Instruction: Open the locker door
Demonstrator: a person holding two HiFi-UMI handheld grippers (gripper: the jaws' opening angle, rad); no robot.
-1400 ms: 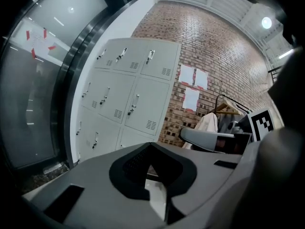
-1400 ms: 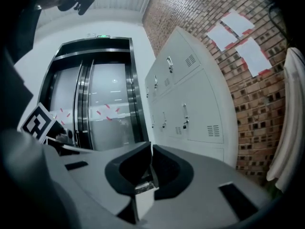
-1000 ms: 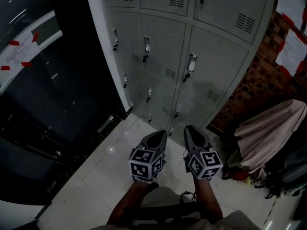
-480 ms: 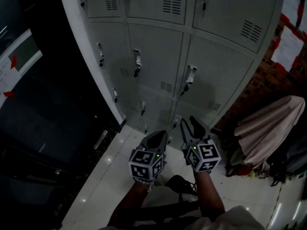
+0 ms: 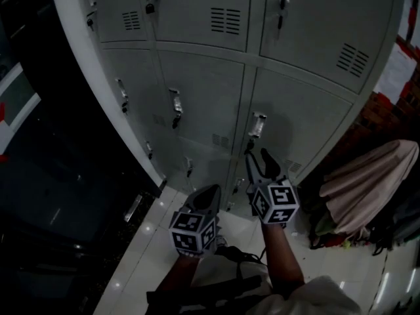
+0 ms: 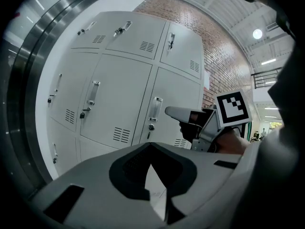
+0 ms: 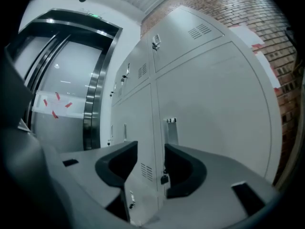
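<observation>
To the right of the grey lockers, a brick wall with white sheets stuck on. Below it, a heap under a pale cloth, well apart from the doors. To the left, dark glass panelling. In the right gripper view, a steel-framed doorway with red tape marks beyond it. On the floor by the person's feet, a dark cable.

Right gripper raised toward the locker door in the right column, with a clear run between the two. Tips just below the door's upright handle — touching or not, impossible to tell. Jaws apart and opening, with nothing pinched. Through the gap, only the door's edge, the handle and a small lock hanging under it. Door flush with its neighbours, closed. Left gripper lower and further back, well short of the lockers — jaws brought together at the tips, empty.

Underfoot, glossy white tiles. Dim overall from the head view. In the left gripper view, round ceiling lamps high above the brickwork.
</observation>
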